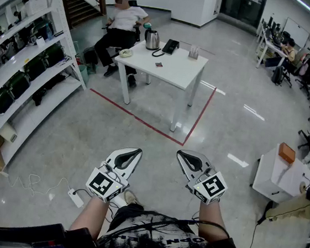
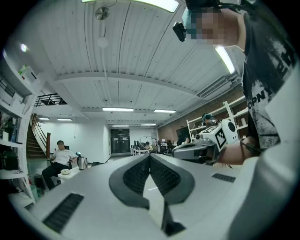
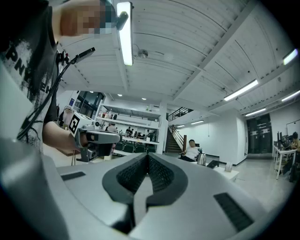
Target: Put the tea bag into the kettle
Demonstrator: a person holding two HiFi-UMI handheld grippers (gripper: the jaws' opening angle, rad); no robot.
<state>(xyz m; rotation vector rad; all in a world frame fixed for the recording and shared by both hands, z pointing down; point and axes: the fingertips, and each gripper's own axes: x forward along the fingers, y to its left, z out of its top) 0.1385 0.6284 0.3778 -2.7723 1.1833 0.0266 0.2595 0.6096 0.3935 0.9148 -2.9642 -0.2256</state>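
Since both claws are clenched on nothing and held level in front of the person, the task hasn't really started: this is the approach step. The left claw and right claw sit side by side over the grey tiled floor, well apart from the white rectangular table. The shiny steel kettle with black handle stands near the table's far edge (lid state unreadable from here). A small dark flat square nearer the middle is probably the tea bag. Next: walk up, release one claw, pinch the bag. The lid may need the other claw.
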